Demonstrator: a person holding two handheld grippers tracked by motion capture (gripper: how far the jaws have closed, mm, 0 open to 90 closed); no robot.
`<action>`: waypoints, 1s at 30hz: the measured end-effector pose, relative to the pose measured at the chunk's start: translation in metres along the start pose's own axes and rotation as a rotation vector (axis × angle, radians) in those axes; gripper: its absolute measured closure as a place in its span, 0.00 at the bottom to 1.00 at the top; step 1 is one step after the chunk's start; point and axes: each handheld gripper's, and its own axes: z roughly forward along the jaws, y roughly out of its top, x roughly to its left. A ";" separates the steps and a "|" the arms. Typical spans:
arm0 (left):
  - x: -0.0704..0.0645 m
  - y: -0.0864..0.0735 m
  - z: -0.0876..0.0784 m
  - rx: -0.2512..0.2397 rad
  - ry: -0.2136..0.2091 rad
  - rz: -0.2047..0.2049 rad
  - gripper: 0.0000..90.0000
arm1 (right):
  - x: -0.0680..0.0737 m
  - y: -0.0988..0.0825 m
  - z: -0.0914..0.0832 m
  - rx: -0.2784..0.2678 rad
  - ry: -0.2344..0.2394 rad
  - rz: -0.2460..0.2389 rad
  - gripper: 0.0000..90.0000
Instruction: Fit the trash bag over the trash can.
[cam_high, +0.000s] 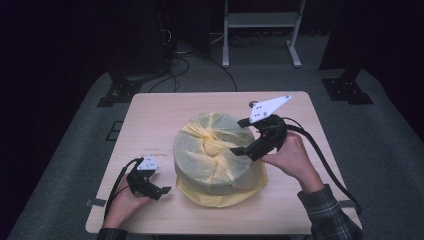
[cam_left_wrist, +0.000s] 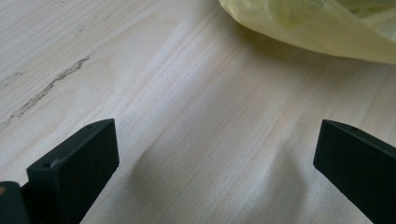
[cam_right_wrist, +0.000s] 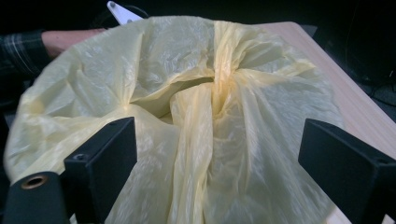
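Both grippers gape empty (left gripper (cam_high: 159, 191) on bare table (cam_high: 150, 115), right gripper (cam_high: 239, 136) over the yellow bag (cam_high: 215, 160)).

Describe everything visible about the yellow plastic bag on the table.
The yellow bag is thin, crinkly, translucent plastic wrapped over a round, drum-like greyish form. Its top is gathered into twisted folds meeting near the centre, and loose film spreads as a skirt on the wooden table at its front. It sits upright mid-table. The right gripper hovers open over its top; the left gripper stands open beside it, apart.
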 end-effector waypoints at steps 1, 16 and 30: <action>0.000 -0.001 0.001 0.000 -0.005 -0.001 0.00 | 0.000 0.002 0.005 0.010 -0.001 -0.006 0.12; 0.002 -0.008 0.011 -0.064 -0.021 0.015 0.00 | 0.005 0.006 0.066 0.242 0.035 -0.065 0.13; 0.001 -0.007 0.015 -0.086 -0.030 0.025 0.00 | 0.008 0.014 0.093 0.525 0.074 -0.066 0.11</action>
